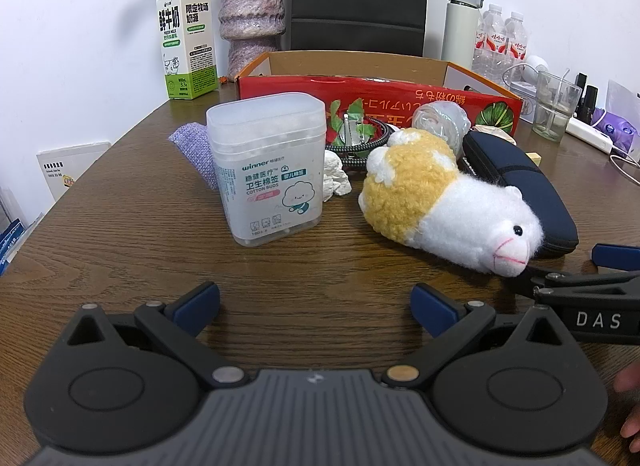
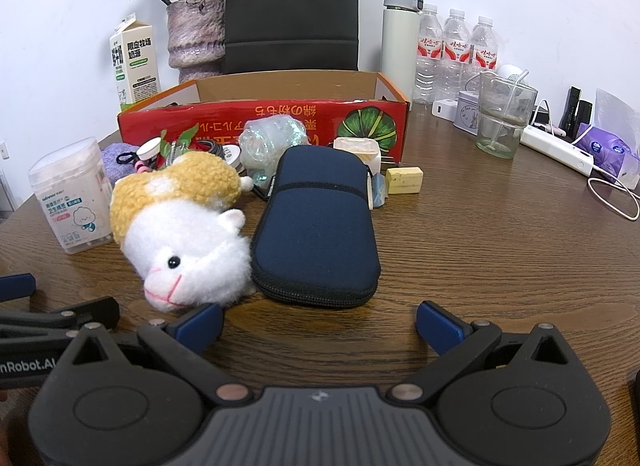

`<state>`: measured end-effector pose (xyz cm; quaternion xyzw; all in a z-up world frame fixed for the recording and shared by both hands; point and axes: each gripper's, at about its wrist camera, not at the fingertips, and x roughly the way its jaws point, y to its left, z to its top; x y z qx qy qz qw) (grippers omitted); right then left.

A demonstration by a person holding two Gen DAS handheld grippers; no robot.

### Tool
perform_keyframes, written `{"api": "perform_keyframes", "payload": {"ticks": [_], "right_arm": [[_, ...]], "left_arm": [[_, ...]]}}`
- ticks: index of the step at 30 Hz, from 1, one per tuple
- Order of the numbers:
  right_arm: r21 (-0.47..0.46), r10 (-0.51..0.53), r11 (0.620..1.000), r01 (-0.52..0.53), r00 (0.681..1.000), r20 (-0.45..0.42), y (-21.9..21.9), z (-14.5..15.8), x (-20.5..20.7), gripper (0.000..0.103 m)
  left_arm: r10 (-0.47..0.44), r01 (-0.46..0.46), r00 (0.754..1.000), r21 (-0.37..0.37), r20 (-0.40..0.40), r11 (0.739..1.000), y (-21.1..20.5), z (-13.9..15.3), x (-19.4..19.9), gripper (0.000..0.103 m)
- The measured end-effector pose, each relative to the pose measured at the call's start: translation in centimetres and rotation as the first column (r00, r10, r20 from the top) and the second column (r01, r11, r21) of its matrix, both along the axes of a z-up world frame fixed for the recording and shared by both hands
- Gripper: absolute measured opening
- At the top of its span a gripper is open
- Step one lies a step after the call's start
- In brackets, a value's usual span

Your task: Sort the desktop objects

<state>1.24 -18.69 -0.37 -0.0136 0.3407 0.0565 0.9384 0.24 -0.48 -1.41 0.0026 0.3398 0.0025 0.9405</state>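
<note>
Dark brown wood grain runs across the round tabletop [image 1: 120, 234] where we hold both grippers low, tilted down toward the clutter. Our left gripper [image 1: 316, 304] has its two blue-padded fingers [image 1: 198, 298] spread wide with nothing between them, and our right gripper [image 2: 320, 322] stands just as wide and equally empty.

We count one translucent plastic tub of cotton buds [image 1: 266, 169], standing upright ahead of the left gripper. Just to its right lies one yellow-and-white plush sheep [image 2: 188, 225] on its side, its pink nose toward us and close to the right gripper's left finger. Touching the plush on its far side is one navy zipped fabric pouch [image 2: 316, 225], lying flat. Beyond the pouch sit one pale yellow rectangular eraser [image 2: 404, 179] and one clear crumpled plastic wrap [image 2: 276, 141]. One lilac knitted cloth [image 1: 192, 149] peeks out behind the tub, with one crumpled white tissue [image 1: 336, 179] beside it.

Behind all of these stands one open red cardboard box [image 2: 280, 121], its long side facing us. Farther back we see one green-and-white milk carton [image 1: 186, 37], one mottled purple ceramic vase [image 1: 252, 13] with dried flowers, one white thermos flask [image 2: 400, 37], three clear water bottles [image 2: 456, 49] in a row, and one clear glass tumbler [image 2: 504, 113].
</note>
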Motion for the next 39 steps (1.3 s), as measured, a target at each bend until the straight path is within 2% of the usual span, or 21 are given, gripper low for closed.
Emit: {"api": "perform_keyframes", "payload": {"ticks": [33, 39], "right_arm": [[-0.002, -0.002, 1.000, 0.002, 1.000, -0.001, 0.1, 0.0, -0.1, 0.103], [0.001, 0.001, 1.000, -0.001, 1.000, -0.001, 0.1, 0.0, -0.1, 0.103]], "left_arm": [[0.000, 0.000, 1.000, -0.001, 0.000, 1.000, 0.0, -0.1, 0.0, 0.103], [0.014, -0.013, 1.000, -0.060, 0.023, 0.998, 1.0, 0.3, -0.2, 0.103]]}}
